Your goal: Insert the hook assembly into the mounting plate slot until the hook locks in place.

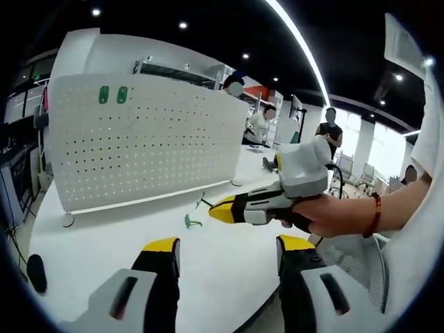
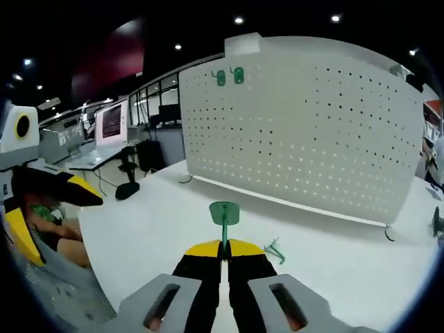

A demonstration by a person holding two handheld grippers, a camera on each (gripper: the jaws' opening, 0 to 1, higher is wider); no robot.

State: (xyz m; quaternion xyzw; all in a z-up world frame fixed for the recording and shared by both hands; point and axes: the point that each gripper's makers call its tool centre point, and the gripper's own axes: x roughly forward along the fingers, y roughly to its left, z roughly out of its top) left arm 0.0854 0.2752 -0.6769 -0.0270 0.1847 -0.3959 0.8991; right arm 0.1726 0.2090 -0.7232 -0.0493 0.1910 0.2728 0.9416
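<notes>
Open-plan office, white surface (image 2: 139,236) carrying an upright white pegboard (image 2: 305,118).

The pegboard stands at the far side of the surface, two green hooks (image 2: 229,76) already seated near its upper corner. In the right gripper view the right gripper (image 2: 224,251) is clamped shut on a green hook assembly (image 2: 224,215), its flat head pointing toward the pegboard, well apart from it; a second green hook (image 2: 275,250) lies on the surface just beside the jaws. The left gripper view adds the left gripper (image 1: 229,251), jaws spread wide and holding nothing, with the hand-held right gripper crossing from the right above a loose green hook (image 1: 191,222).
</notes>
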